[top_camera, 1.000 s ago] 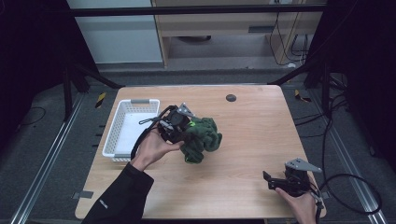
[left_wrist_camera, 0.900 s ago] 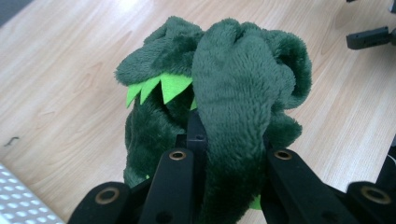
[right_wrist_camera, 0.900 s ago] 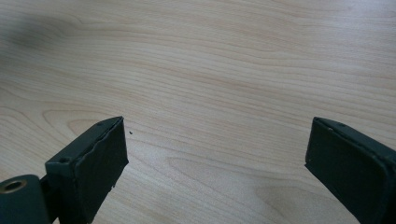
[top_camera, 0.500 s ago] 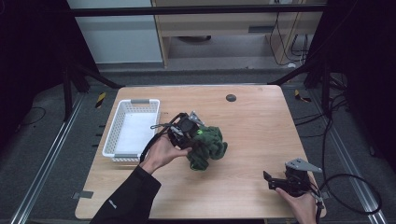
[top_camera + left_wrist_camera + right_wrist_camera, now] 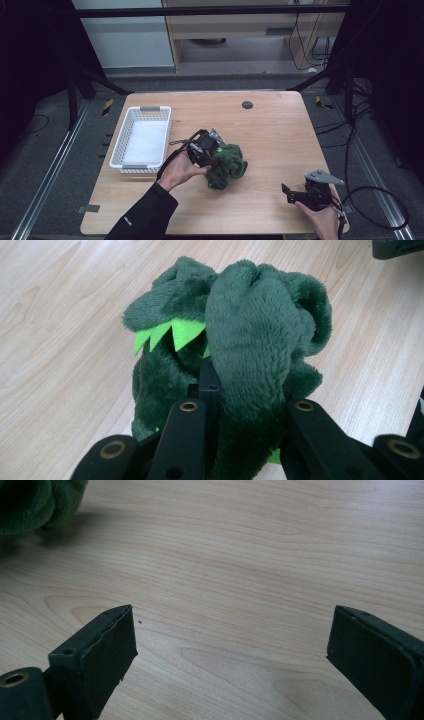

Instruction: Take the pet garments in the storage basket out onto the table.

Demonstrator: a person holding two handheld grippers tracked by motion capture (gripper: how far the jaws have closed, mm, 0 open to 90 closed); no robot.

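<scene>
A wooden table fills the middle of the high view, with a small dark round spot near its far edge. On its left part stands a white basket, a grey handle at each short end. Just right of the basket, near the table's middle, lies a dark green plush toy. The left hand reaches in from the bottom and holds the left gripper against the toy's left side.

The left gripper view gives what the high view cannot: the two black jaws are closed on a thick fold of the toy, pinching it between them, and a row of bright green felt spikes stands out on the plush. The toy seems to rest on the wood, though contact is hard to judge here.

At the near right corner the right hand holds the right gripper, well apart from the toy. The right gripper view shows its jaws spread wide over bare wood, with an edge of the toy at the upper left.
</scene>
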